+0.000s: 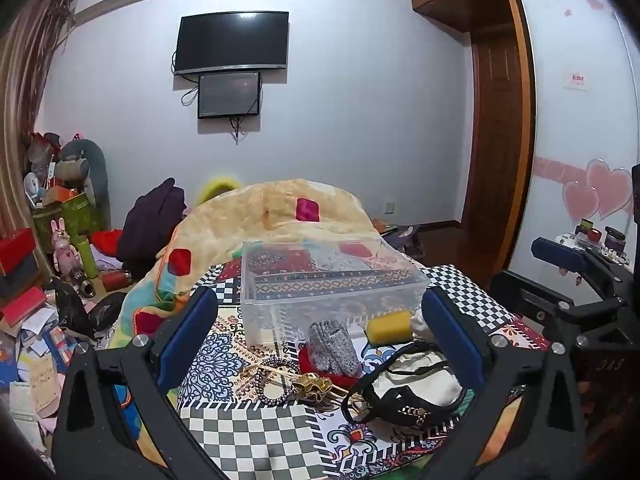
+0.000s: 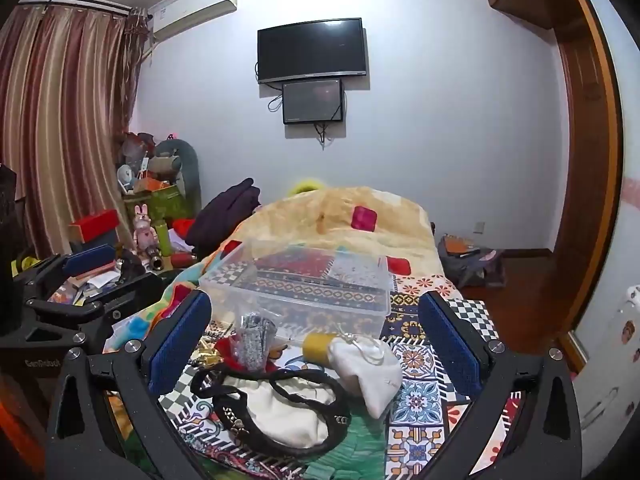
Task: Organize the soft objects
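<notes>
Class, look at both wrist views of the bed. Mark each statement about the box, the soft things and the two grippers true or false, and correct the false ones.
1. The clear plastic box has nothing in it. True.
2. The yellow sponge lies inside the box. False: it lies on the bedspread in front of the box.
3. The left gripper is shut on the grey glove. False: its jaws are wide open, holding nothing.
4. The right gripper is open. True.
5. The white pouch lies beside the cream bag with black straps. True.
</notes>
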